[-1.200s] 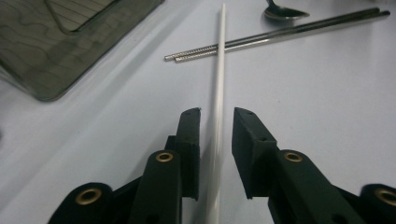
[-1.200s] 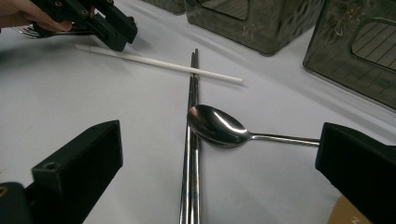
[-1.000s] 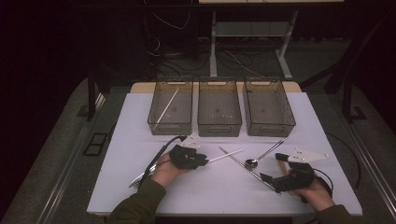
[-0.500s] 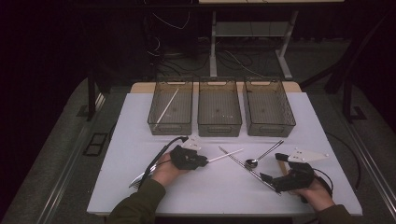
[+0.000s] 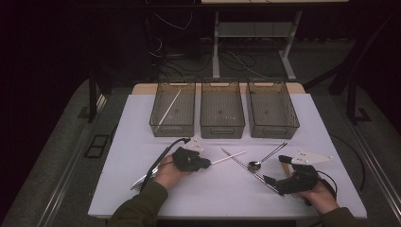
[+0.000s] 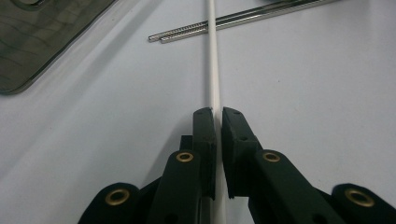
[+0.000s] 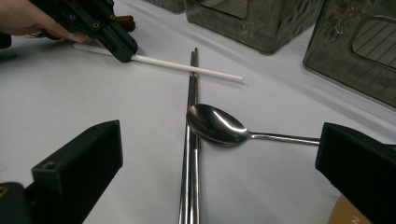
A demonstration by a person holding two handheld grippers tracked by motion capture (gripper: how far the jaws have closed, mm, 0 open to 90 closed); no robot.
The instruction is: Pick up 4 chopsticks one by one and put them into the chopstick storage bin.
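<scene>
At the far left of the white table [image 5: 142, 123], near its front edge, some metal cutlery [image 5: 138, 183] pokes out from under your left sleeve; it looks like a fork, but your forearm hides most of it and the high view is too dim to be sure. Behind it, the left bin [image 5: 173, 109] holds one white chopstick [image 5: 168, 110] lying slantwise on its floor.

Your left gripper [image 6: 218, 116] is clamped on a second white chopstick [image 6: 213, 65]: in the left gripper view its two black jaws press on the stick from either side, having just been closing onto it. The stick lies flat on the table, running away from the jaws and over a pair of metal chopsticks [image 6: 219, 27], whose far ends are cut off by the top edge. The stick's near end is lost beneath the gripper body.

The middle bin [image 5: 222, 108] and the right bin [image 5: 272, 108] stand just beside each other, behind the utensils; their floors are hard to read through the tinted walls.

In the right gripper view the spoon [image 7: 217, 126] rests with its bowl on the metal pair, and its handle disappears behind the right-hand jaw. Your right gripper [image 7: 219, 154] stands wide open with nothing gripped, its jaws either side of the spoon and the metal pair. A brown object [image 7: 348, 212] at the bottom right corner is cut off.
</scene>
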